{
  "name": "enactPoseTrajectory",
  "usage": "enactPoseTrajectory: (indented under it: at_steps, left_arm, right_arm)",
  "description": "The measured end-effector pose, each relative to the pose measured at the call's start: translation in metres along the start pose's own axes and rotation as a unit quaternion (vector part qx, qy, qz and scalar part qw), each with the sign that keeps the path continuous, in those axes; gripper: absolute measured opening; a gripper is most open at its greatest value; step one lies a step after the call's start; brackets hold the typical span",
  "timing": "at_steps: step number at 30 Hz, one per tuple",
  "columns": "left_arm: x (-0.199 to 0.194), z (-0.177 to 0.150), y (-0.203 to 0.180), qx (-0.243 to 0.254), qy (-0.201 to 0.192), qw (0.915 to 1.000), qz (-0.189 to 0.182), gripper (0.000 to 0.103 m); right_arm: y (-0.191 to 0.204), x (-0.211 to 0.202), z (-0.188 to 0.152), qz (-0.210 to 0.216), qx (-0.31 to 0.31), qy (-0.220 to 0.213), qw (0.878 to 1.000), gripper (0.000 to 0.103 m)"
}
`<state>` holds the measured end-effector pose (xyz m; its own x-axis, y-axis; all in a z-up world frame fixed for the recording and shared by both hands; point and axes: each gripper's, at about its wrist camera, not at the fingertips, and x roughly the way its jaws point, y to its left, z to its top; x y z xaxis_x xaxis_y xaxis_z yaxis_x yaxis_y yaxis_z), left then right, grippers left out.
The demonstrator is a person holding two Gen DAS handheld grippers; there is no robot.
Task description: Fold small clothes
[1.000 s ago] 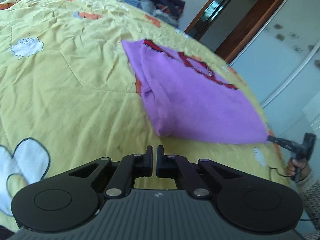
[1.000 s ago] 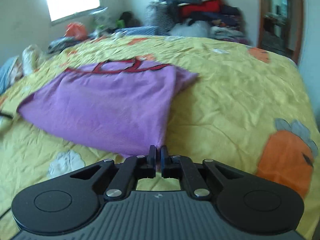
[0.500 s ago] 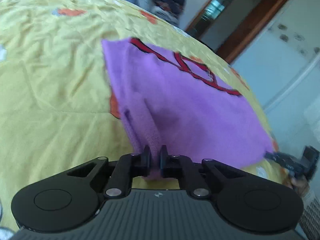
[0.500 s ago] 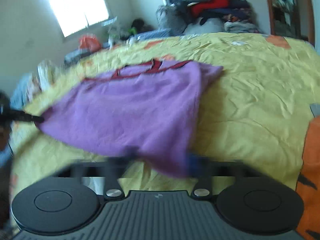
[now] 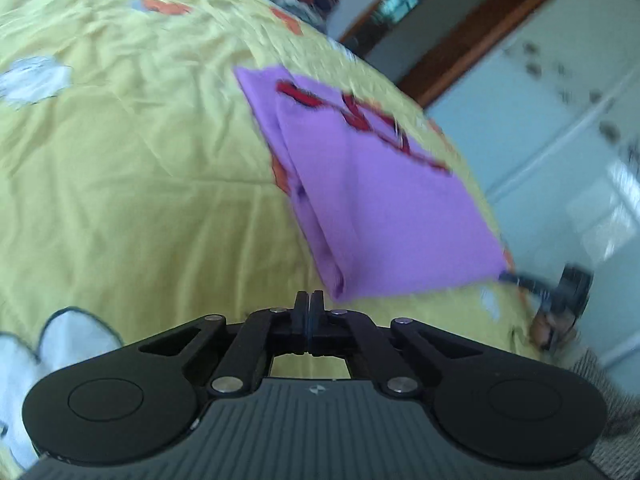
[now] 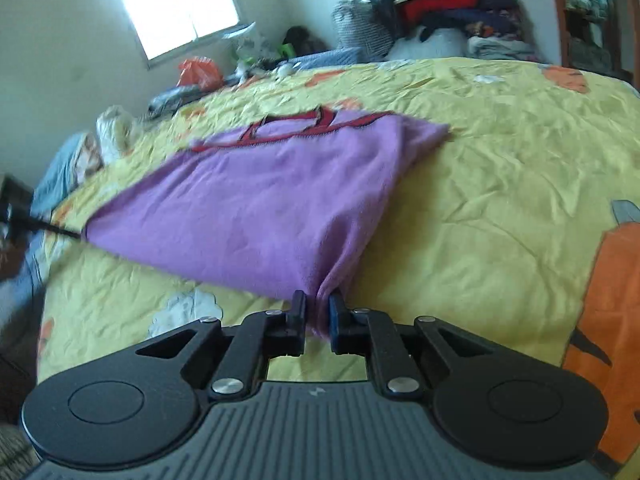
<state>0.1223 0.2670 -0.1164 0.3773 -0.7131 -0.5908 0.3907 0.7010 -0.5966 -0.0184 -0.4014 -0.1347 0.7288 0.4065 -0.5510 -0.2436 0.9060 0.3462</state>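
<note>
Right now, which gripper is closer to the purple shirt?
Right. The right gripper has a corner of the purple shirt pinched between its fingers. The left gripper is shut, its tips just beside another corner; I cannot tell if it touches.

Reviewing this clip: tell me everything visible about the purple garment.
The purple garment looks like soft, fleecy knit with red, dark-edged trim along its far edge. It is folded over into a rough rectangle with a doubled layer along one side, and it lies mostly flat on the yellow bedspread. The right gripper pinches one near corner, bunching it. The shut left gripper sits by the other near corner, with no cloth visible between its fingers.
</note>
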Motion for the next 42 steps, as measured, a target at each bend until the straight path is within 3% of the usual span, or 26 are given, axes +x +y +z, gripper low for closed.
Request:
enactPoseTrajectory:
  at_steps: [1,2,3,4,6,8,9,10,11,12,17,19,21,23,25,26,27,28,29,30,31,32,37,40,41,42]
  left_arm:
    - [-0.003,0.002,-0.001,-0.003,-0.015,0.9999,0.004,0.000]
    - [-0.005,0.005,-0.004,-0.006,-0.029,0.9996,0.002,0.000]
    - [-0.003,0.007,-0.006,-0.013,-0.036,0.9993,-0.003,0.019]
    - [0.001,0.010,-0.010,-0.020,-0.042,0.9989,-0.005,0.063]
    - [0.013,0.009,-0.021,-0.015,-0.063,0.9978,0.010,0.101]
    - [0.031,0.010,-0.023,-0.029,-0.062,0.9975,-0.018,0.075]
    - [0.040,0.009,-0.022,-0.042,-0.057,0.9969,-0.034,0.033]
    - [0.048,0.009,-0.022,-0.045,-0.043,0.9976,-0.029,0.003]
    - [0.055,0.009,-0.023,-0.031,-0.033,0.9989,-0.012,0.003]
    - [0.060,0.011,-0.023,-0.015,-0.019,0.9997,-0.002,0.002]
    - [0.035,0.032,-0.029,0.079,0.006,0.9966,0.022,0.002]
    - [0.034,0.034,-0.033,0.120,0.042,0.9909,0.045,0.003]
    - [0.047,0.026,-0.034,0.164,0.100,0.9771,0.091,0.002]
    - [0.041,0.027,-0.028,0.153,0.110,0.9785,0.084,0.001]
    - [0.028,0.036,-0.029,0.146,0.080,0.9807,0.103,0.000]
    - [0.020,0.043,-0.029,0.126,0.057,0.9871,0.081,0.000]
    - [0.014,0.051,-0.032,0.112,0.030,0.9914,0.061,0.005]
    - [0.013,0.060,-0.036,0.100,0.003,0.9933,0.058,0.024]
    - [0.017,0.069,-0.041,0.088,-0.018,0.9945,0.054,0.036]
    - [0.023,0.077,-0.045,0.083,-0.040,0.9948,0.043,0.055]
    - [0.034,0.084,-0.051,0.078,-0.062,0.9943,0.039,0.065]
    - [0.049,0.093,-0.055,0.069,-0.067,0.9947,0.037,0.067]
    - [0.130,0.118,-0.068,0.061,-0.057,0.9942,0.068,0.069]
    - [0.165,0.123,-0.071,0.081,-0.056,0.9852,0.140,0.083]
    - [0.173,0.127,-0.067,0.083,-0.055,0.9831,0.154,0.083]
    - [0.176,0.128,-0.066,0.093,-0.061,0.9797,0.167,0.083]
  right_arm:
    - [-0.001,-0.003,0.002,-0.002,0.005,-0.008,1.000,0.042]
    - [0.000,-0.006,0.004,-0.001,0.005,-0.017,1.000,0.060]
    - [0.001,-0.007,0.007,-0.003,0.005,-0.026,1.000,0.072]
    - [0.003,-0.005,0.009,-0.002,0.006,-0.029,1.000,0.073]
    - [0.008,0.002,0.012,0.005,0.000,-0.022,1.000,0.073]
    - [0.015,0.008,0.011,0.008,-0.012,-0.020,1.000,0.073]
    - [0.016,0.013,0.010,0.013,-0.013,-0.016,1.000,0.073]
    - [0.019,0.018,0.008,0.022,-0.018,-0.009,1.000,0.069]
    - [0.022,0.024,0.006,0.023,-0.031,-0.002,0.999,0.027]
    - [0.024,0.026,0.007,0.015,-0.039,0.002,0.999,0.010]
    - [0.014,0.000,0.025,0.050,-0.048,-0.027,0.997,0.008]
    - [0.015,0.006,0.023,0.030,-0.075,0.001,0.997,0.008]
    - [0.017,0.018,0.013,0.006,-0.107,0.046,0.993,0.008]
    - [0.009,0.017,0.012,0.023,-0.078,0.059,0.995,0.009]
    - [0.008,0.011,0.023,0.007,-0.067,0.053,0.996,0.024]
    - [0.007,0.008,0.031,-0.004,-0.062,0.040,0.997,0.045]
    - [0.006,0.007,0.039,-0.009,-0.060,0.025,0.998,0.061]
    - [0.006,0.009,0.048,-0.022,-0.060,0.009,0.998,0.065]
    - [0.003,0.012,0.058,-0.036,-0.057,-0.006,0.998,0.065]
    - [0.001,0.019,0.068,-0.045,-0.053,-0.020,0.997,0.064]
    - [-0.002,0.028,0.078,-0.053,-0.049,-0.032,0.997,0.064]
    - [-0.006,0.041,0.088,-0.054,-0.044,-0.036,0.997,0.065]
    - [-0.027,0.113,0.128,-0.067,-0.016,-0.030,0.997,0.061]
    - [-0.040,0.145,0.141,-0.054,0.013,-0.010,0.998,0.056]
    - [-0.045,0.157,0.143,-0.034,0.027,0.012,0.999,0.017]
    - [-0.045,0.164,0.142,-0.043,0.025,0.022,0.999,0.004]
